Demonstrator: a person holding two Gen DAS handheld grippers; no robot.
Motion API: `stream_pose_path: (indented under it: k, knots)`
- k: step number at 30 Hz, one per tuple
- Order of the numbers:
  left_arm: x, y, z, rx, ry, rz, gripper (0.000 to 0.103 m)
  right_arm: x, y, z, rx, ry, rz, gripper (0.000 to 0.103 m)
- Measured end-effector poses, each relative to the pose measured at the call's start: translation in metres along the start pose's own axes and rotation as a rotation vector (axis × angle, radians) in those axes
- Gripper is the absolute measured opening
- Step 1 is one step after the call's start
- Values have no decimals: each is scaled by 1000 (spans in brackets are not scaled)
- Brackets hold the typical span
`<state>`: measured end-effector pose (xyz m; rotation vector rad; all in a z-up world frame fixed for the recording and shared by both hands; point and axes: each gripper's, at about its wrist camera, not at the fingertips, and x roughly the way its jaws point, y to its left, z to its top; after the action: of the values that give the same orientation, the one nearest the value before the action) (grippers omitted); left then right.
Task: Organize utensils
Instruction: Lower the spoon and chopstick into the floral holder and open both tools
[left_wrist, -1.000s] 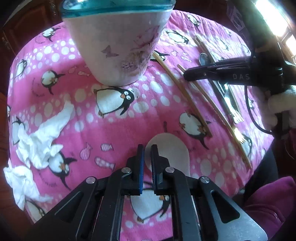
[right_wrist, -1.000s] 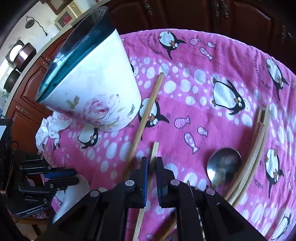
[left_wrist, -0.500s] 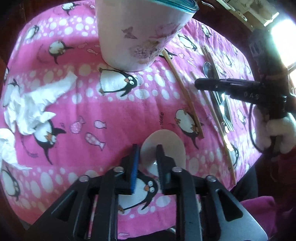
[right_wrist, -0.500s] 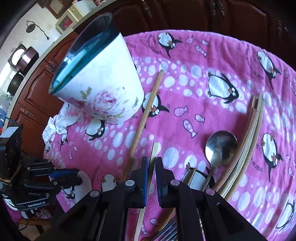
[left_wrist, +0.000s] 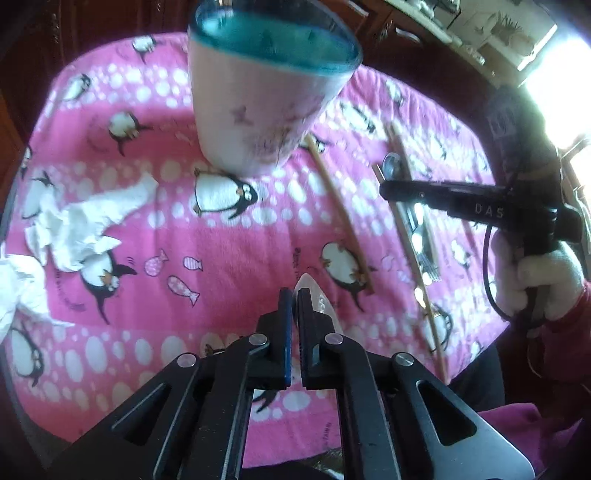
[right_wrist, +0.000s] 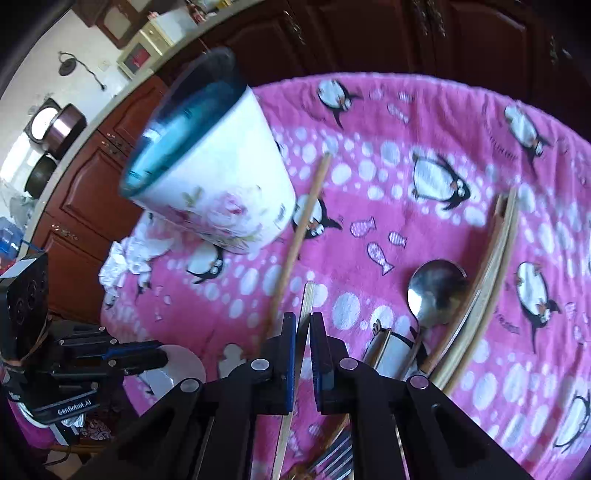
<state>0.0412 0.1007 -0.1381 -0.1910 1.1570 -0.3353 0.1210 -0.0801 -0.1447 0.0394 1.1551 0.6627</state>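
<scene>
A white spoon (left_wrist: 318, 300) stands on edge between the fingers of my left gripper (left_wrist: 294, 295), which is shut on it just above the pink penguin cloth (left_wrist: 229, 258). In the right wrist view that gripper (right_wrist: 162, 355) shows at the lower left with the spoon's bowl (right_wrist: 186, 369) under it. My right gripper (right_wrist: 303, 318) is shut on a pale chopstick (right_wrist: 309, 295) that runs through its jaws. From the left wrist view it (left_wrist: 384, 188) reaches in from the right. A white floral cup (left_wrist: 266, 110) with a teal rim stands at the back.
On the cloth lie a brown chopstick (right_wrist: 303, 229), a metal spoon (right_wrist: 436, 284), a pair of chopsticks (right_wrist: 491, 266) and forks (right_wrist: 332, 458). Crumpled white tissue (left_wrist: 85, 221) sits left of the cup. Dark wooden cabinets (right_wrist: 92, 192) stand behind the table.
My left gripper opened around the white spoon's bowl, then shut on it; the spoon now stands on edge, lifted slightly. The right gripper stayed shut on its chopstick and rose a little.
</scene>
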Motion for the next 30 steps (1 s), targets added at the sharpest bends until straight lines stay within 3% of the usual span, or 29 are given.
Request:
stream_pose_path:
  k: [5, 12, 17, 26, 30]
  knots:
    - [-33, -5, 2, -28, -81, -3, 1, -31, 6, -2, 5, -67, 31, 6]
    - [-109, -11, 19, -47, -271, -20, 1, -98, 22, 4, -38, -201, 78, 5]
    - [-145, -7, 42, -73, -391, 12, 1, -135, 30, 18, -51, -287, 110, 5]
    - [-183, -2, 113, -85, -626, 226, 1, -215, 69, 87, -133, -502, 152, 5]
    - [-165, 2, 136, -77, -663, 296, 1, -223, 85, 120, -157, -577, 64, 5]
